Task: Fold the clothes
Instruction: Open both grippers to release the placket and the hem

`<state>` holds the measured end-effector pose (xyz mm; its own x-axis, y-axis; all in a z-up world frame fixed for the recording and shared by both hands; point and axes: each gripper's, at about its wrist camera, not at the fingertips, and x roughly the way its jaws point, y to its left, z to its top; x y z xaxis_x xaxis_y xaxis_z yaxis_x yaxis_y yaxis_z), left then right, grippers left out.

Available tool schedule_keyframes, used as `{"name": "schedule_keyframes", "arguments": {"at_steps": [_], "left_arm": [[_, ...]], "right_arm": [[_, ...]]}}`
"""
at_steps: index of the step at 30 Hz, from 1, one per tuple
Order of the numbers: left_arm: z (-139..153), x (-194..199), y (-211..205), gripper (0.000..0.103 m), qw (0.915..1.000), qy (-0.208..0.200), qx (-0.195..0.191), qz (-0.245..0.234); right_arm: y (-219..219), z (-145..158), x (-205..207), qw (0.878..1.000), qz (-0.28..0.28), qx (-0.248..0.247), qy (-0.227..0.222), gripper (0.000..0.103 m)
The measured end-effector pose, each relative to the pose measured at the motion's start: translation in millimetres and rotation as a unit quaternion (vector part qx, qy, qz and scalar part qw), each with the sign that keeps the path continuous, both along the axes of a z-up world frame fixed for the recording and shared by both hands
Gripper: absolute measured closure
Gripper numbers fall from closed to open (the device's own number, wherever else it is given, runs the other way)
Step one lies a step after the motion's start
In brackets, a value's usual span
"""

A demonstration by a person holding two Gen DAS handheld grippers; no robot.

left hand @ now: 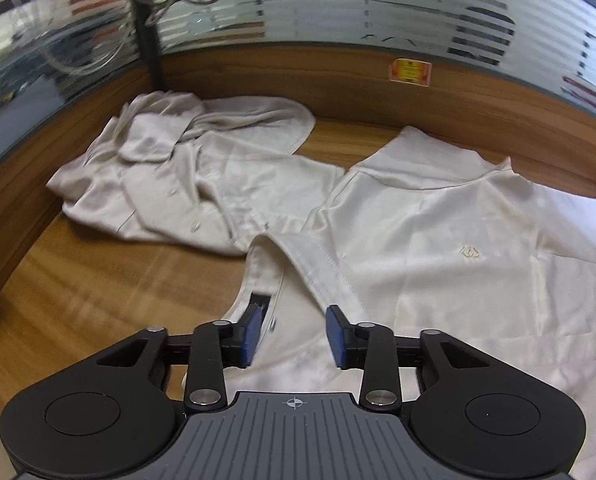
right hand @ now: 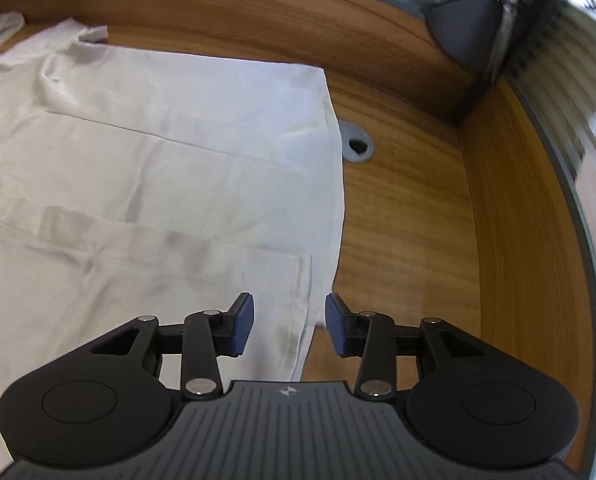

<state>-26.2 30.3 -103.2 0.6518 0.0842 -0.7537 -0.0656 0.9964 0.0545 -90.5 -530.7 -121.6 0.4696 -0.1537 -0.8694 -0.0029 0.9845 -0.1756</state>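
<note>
A white polo shirt (left hand: 438, 240) lies spread on the wooden desk (left hand: 97, 288), collar toward the far wall, with a small logo on the chest. Its near sleeve is folded over. My left gripper (left hand: 293, 312) stands open just over that sleeve, and the cloth runs between the blue pads (left hand: 336, 336) without being pinched. In the right wrist view the shirt's body (right hand: 157, 160) lies flat, its folded-over bottom edge forming a corner by its side edge. My right gripper (right hand: 289, 304) is open over that corner, the cloth lying loose between its pads.
A second, beige button shirt (left hand: 185, 168) lies crumpled at the back left, touching the white shirt's sleeve. Wooden partition walls (left hand: 338, 80) with glass above enclose the desk. A grey cable grommet (right hand: 356, 144) sits just right of the shirt's edge. Bare desk (right hand: 410, 240) lies to the right.
</note>
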Motion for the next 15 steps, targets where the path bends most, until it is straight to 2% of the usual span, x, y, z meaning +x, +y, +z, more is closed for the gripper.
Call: {"name": "schedule_keyframes", "arguments": {"at_steps": [5,10,15], "left_arm": [[4,-28,4,0.057,0.9998,0.014,-0.007,0.008],[2,-54,5,0.055,0.9994,0.034,-0.003,-0.002],[-2,-74,2,0.055,0.9983,0.055,-0.010,-0.015]], "right_arm": [[-6,-2,-40,0.998,-0.026,0.059,0.014,0.058],[-8,-12,-71,0.994,-0.053,0.090,0.023,0.059],[-12,-15,-67,0.992,-0.068,0.102,0.007,0.060]]}}
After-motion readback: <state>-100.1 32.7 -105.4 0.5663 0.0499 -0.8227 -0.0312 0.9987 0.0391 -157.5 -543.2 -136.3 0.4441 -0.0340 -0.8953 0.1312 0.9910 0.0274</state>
